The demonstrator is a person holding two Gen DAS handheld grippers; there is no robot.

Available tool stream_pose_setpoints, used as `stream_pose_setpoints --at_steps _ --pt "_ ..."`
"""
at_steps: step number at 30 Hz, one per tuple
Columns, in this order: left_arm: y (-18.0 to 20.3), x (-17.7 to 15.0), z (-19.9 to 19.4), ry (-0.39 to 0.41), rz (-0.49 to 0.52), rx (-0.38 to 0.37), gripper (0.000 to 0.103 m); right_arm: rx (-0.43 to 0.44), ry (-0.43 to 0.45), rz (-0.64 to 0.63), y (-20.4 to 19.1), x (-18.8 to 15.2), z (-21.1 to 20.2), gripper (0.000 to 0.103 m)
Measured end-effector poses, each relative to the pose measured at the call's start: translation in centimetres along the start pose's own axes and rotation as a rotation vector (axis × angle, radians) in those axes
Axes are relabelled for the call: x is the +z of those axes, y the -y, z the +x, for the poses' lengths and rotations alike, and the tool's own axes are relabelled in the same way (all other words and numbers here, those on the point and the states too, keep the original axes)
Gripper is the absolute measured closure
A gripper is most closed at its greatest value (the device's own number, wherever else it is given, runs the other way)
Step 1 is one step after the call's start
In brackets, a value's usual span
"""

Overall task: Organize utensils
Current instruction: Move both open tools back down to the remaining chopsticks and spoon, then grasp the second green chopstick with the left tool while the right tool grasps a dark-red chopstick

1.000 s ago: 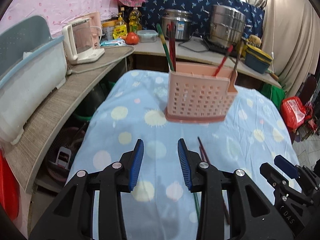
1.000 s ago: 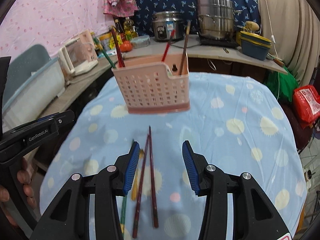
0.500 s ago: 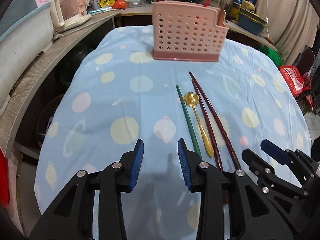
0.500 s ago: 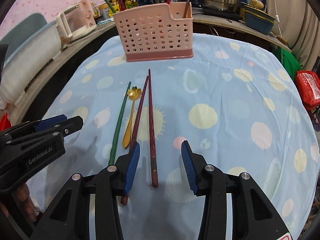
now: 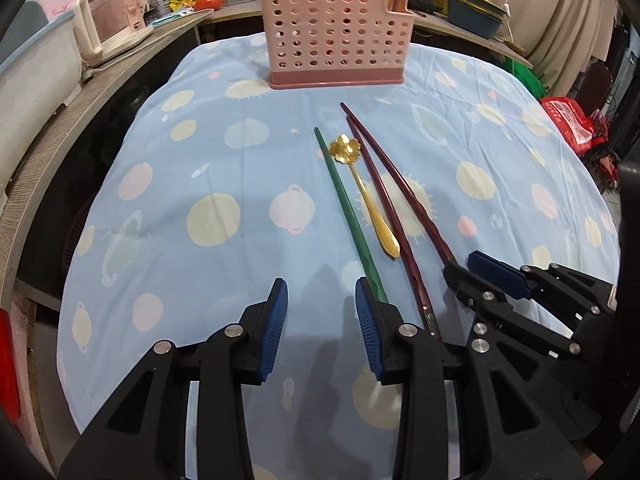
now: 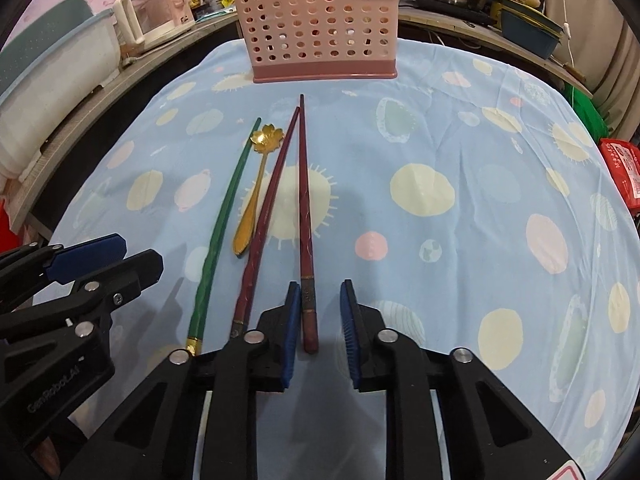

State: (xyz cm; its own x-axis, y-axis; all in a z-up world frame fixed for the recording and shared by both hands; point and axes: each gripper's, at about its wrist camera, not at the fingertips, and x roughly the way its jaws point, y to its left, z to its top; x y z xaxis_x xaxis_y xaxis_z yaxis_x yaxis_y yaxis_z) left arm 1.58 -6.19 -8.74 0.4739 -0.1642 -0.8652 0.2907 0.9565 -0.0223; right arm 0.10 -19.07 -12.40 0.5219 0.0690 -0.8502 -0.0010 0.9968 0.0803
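Note:
A pink perforated utensil basket (image 5: 335, 32) (image 6: 318, 30) stands at the table's far side with a few sticks in it. On the cloth lie a green chopstick (image 5: 346, 208) (image 6: 224, 216), a gold flower-head spoon (image 5: 366, 196) (image 6: 256, 188) and two dark red chopsticks (image 5: 400, 196) (image 6: 305, 216). My right gripper (image 6: 320, 296) is open, low over the cloth, its jaws either side of the rightmost red chopstick's near end. My left gripper (image 5: 321, 294) is open and empty, just left of the green chopstick's near end.
The table carries a light blue planet-print cloth (image 6: 460, 168). A counter to the left holds a white bin (image 5: 28, 76) and a pink kettle (image 5: 112, 28). Pots and a blue container (image 6: 528, 32) sit on the back counter. A red bag (image 5: 572, 120) lies right of the table.
Both grippers have tilted down and dropped toward the cloth. The right gripper's jaws have narrowed and now straddle the right red chopstick's end. The left gripper stays open.

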Motion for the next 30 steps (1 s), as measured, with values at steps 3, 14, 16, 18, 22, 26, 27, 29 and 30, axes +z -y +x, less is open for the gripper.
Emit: stream_pose_setpoints --at_steps 3,14,16,18,22,26,27,29,30 --pt "0.3 -0.4 0.0 -0.009 0.015 -0.012 0.069 -0.008 0.001 0.006 0.4 -0.2 -0.1 0.095" --pt "1.4 -1.7 0.8 -0.061 0.044 -0.078 0.069 -0.014 -0.004 0.029 1.0 -1.0 -0.8 0.095" --pt "1.7 -1.7 0.8 -0.058 0.056 -0.088 0.069 -0.012 -0.004 0.032 1.0 -1.0 -0.8 0.095" --pt "2.0 -1.7 0.9 -0.065 0.07 -0.097 0.069 -0.009 -0.004 0.037 1.1 -1.1 -0.9 0.095" --pt "1.9 -1.9 1.6 -0.093 0.06 -0.113 0.068 -0.006 -0.004 0.039 1.1 -1.2 -0.9 0.095" --pt "2.2 -2.1 1.4 -0.09 0.072 -0.122 0.062 -0.005 -0.004 0.04 1.1 -1.3 -1.0 0.095" --pt "2.3 -2.1 1.3 -0.089 0.077 -0.12 0.062 -0.005 -0.004 0.04 1.1 -1.3 -1.0 0.095" --pt "2.2 -2.2 1.4 -0.094 0.071 -0.125 0.062 -0.004 -0.004 0.042 1.1 -1.3 -1.0 0.095" --pt "2.1 -2.2 1.4 -0.095 0.065 -0.129 0.062 -0.004 -0.004 0.041 1.1 -1.3 -1.0 0.095"
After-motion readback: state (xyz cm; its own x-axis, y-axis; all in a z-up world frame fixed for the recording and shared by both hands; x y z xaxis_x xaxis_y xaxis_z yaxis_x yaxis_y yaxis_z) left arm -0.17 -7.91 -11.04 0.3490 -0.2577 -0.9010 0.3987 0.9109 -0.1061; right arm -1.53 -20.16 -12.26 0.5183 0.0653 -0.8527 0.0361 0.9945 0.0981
